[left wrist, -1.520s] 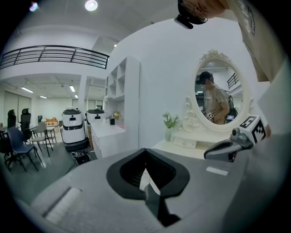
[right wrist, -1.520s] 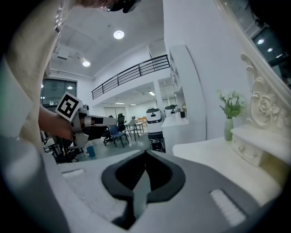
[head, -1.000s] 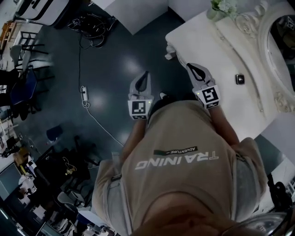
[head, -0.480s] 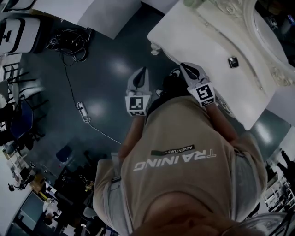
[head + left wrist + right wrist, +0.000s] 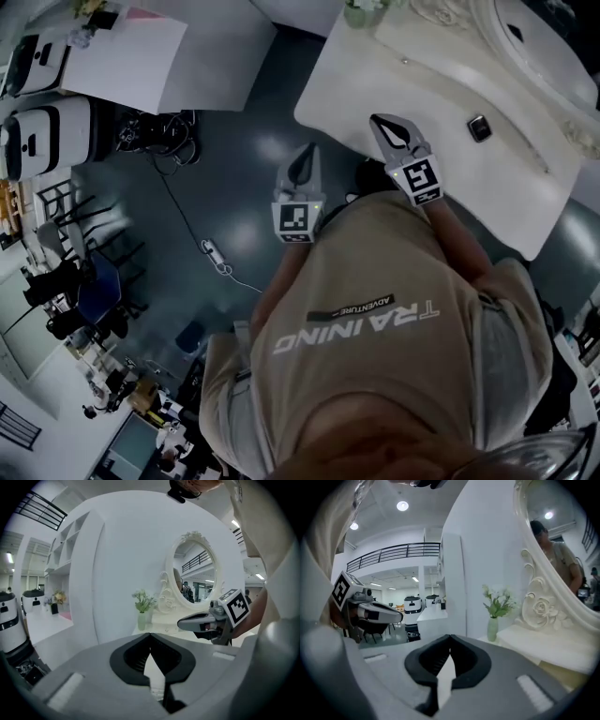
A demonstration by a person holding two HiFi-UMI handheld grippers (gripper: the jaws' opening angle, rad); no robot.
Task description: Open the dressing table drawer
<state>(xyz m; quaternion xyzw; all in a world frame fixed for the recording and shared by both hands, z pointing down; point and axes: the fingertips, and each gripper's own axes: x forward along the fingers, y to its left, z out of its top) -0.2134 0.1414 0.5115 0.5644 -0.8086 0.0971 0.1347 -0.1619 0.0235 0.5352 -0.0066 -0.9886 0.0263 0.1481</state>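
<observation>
Up at 12 o'clock in the head view, left gripper [image 5: 307, 155]: held out ahead of the person's chest, tilted slightly down over dark floor, jaws clenched on nothing
Right gripper [image 5: 382, 122]: at 3 o'clock of the left one, well apart, tip seen against the tabletop's edge, jaws pressed together, empty
Dressing table [image 5: 375, 75]: white, at 1 to 2 o'clock, bearing an ornate oval mirror [image 5: 194, 576], a pale vase of flowers [image 5: 142, 618] and a small dark object [image 5: 480, 128]
Drawer: front not visible from any view
Writing: shirt [image 5: 375, 281] printed "TRAINING" and "ADVENTURE", upside down in the head view
</observation>
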